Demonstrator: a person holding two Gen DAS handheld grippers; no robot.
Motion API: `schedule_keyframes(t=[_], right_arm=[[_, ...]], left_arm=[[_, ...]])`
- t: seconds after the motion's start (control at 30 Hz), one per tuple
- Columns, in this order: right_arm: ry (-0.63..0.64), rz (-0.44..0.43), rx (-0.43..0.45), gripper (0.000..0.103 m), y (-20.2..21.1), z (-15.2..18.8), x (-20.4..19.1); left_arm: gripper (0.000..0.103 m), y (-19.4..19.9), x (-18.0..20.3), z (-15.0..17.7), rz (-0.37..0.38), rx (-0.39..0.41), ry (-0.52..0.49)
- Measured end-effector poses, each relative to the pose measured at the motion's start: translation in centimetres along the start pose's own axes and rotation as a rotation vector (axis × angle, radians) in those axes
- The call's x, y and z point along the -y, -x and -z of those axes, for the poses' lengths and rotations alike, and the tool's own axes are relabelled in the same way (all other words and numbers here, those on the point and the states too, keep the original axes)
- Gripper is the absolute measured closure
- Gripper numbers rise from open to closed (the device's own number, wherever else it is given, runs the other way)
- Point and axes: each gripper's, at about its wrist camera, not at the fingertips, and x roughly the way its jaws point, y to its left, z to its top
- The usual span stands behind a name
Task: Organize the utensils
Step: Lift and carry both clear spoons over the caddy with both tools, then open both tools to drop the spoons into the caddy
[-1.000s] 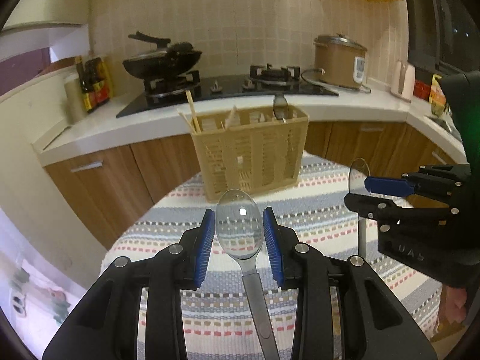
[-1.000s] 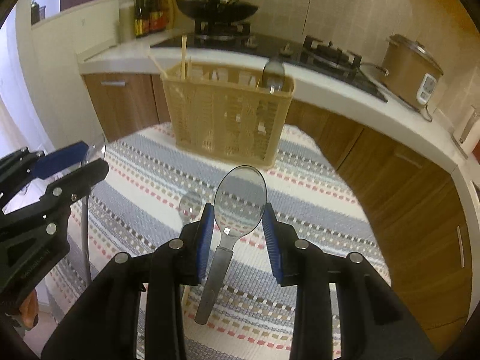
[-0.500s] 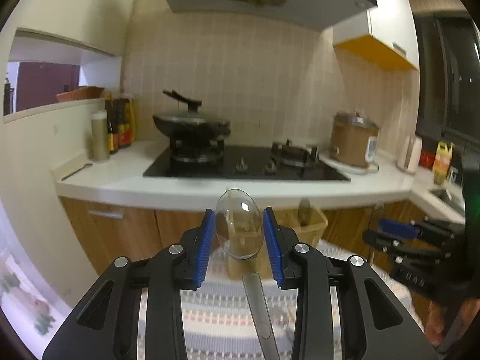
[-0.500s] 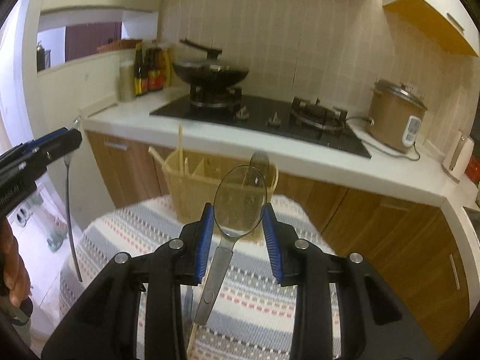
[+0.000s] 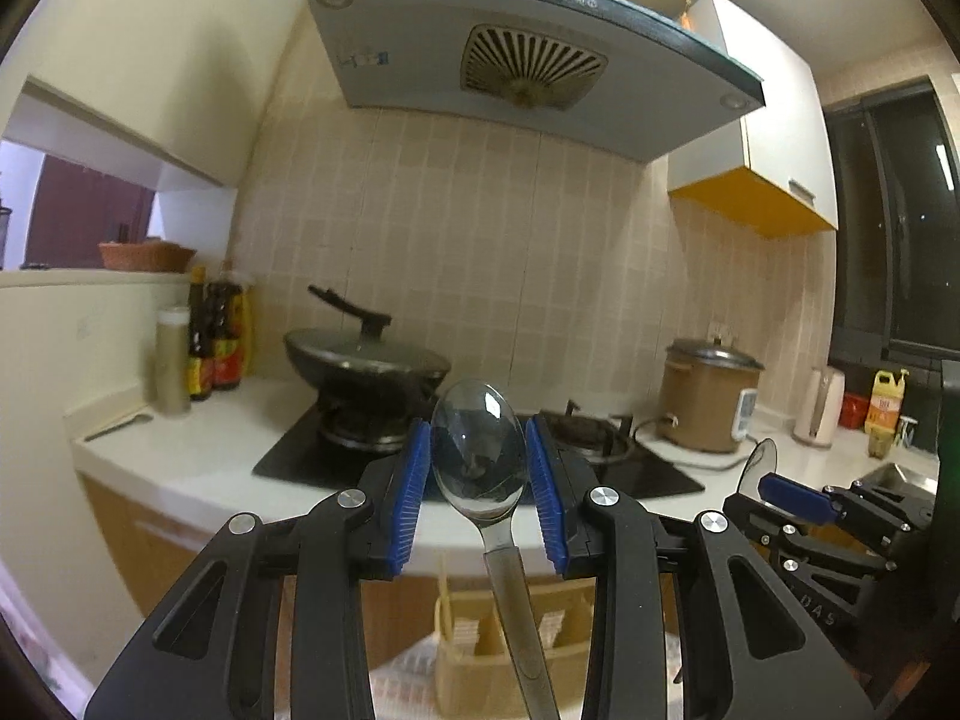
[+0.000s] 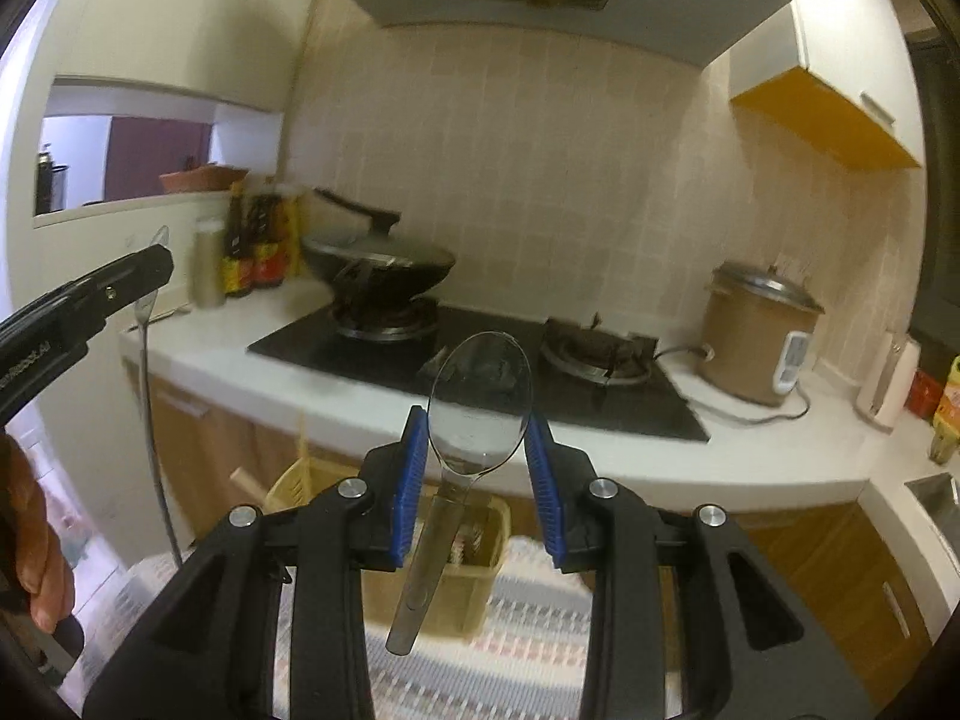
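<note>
Hidden: most of the yellow utensil basket (image 5: 510, 648) masked behind the left gripper (image 5: 479, 501) at 6 o'clock; only its rim and dividers peeking through.
Cut off: left spoon (image 5: 477, 456) handle running out of frame at the bottom edge.
Hard to make out: basket contents, blurred in both views; a pale stick (image 6: 247, 483) poking up at its 9 o'clock side, nature unclear.
Surface: striped woven tablecloth (image 6: 528, 618) under the basket, low in the right wrist view, soft with blur.
Room: white counter (image 6: 600, 450) with a black gas hob (image 6: 480, 360), lidded wok (image 5: 366, 357) on the burner at 9 o'clock, brown rice cooker (image 6: 759, 342) at 3 o'clock, sauce bottles (image 5: 210, 342) far left, range hood (image 5: 528, 54) at 12 o'clock, beige tiled wall behind.
Left grip: blue pads (image 5: 411, 498) clamped on the bowl edges of the left spoon, bowl up, handle hanging down toward 6 o'clock.
Right grip: right gripper (image 6: 478, 477) pinching the right spoon (image 6: 480, 402) by its bowl the same way, handle slanting to 7 o'clock above the basket.
Spoon look: polished steel, mirror-bright oval bowls reflecting the kitchen, flat plain handles.
Cross view: right gripper at 4 o'clock in the left wrist view, spoon bowl showing edge-on above its blue pad.
Person: fingers of a hand (image 6: 36, 546) at the 8 o'clock edge of the right wrist view.
</note>
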Motion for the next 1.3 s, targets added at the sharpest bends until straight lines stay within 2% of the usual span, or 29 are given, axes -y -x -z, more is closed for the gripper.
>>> schedule_keyframes(t=[0.1,0.23,0.47,0.77,0.9,1.03,1.17,1.3], right_arm=[[-0.011,0.036,0.029,0.073,-1.9,-0.3,0.3],[-0.004,0.092,0.068,0.073,-4.4,0.1,0.5],[-0.009,0.114,0.028,0.073,-8.5,1.5,0.9],[0.012,0.145,-0.008,0.073,-10.6,3.2,1.0],[-0.001,0.128,-0.039,0.072,-11.0,3.7,1.3],[-0.037,0.073,-0.117,0.071,-11.5,4.1,1.8],[-0.133,-0.010,-0.195,0.058,-11.0,4.3,3.3],[-0.215,-0.080,-0.261,0.058,-9.9,4.6,4.5]], left_arm=[[0.072,-2.0,-0.1,0.1,0.046,0.044,-0.020],[0.072,-4.7,-0.4,0.9,0.044,0.078,-0.035],[0.072,-8.7,-1.1,3.3,0.029,0.033,-0.008],[0.071,-10.9,-1.8,5.6,0.012,-0.016,-0.003],[0.070,-11.1,-2.1,6.2,0.018,-0.036,-0.009],[0.067,-11.0,-2.4,6.3,0.032,-0.065,-0.004],[0.057,-10.3,-3.0,6.2,0.083,-0.115,0.013],[0.056,-8.4,-3.8,5.8,0.116,-0.157,0.056]])
